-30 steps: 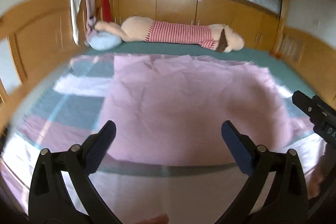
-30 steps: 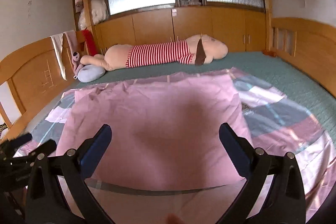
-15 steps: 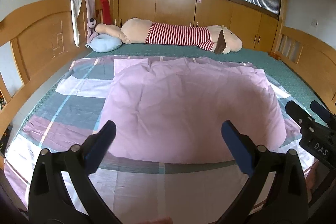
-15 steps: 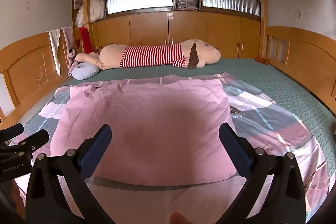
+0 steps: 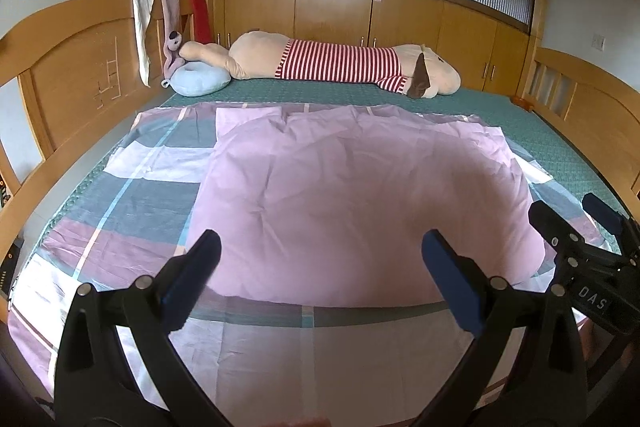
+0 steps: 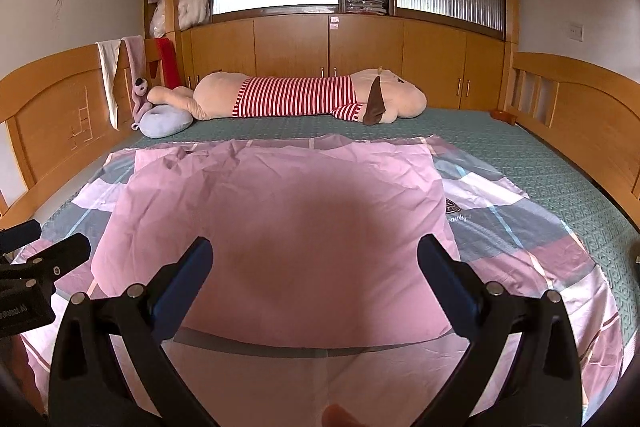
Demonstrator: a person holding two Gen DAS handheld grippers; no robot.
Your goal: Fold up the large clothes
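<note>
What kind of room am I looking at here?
Most likely a bedroom in a home. A wide bed with a wooden headboard fills the view, a checked sheet is spread on it, a long plush dog lies at the far side, and wooden cabinets line the back wall.

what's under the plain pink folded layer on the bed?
The pink layer lies on a checked sheet of pink, grey and white blocks, spread over the green mattress. The sheet shows around its edges; whatever lies beneath the middle is covered.
</note>
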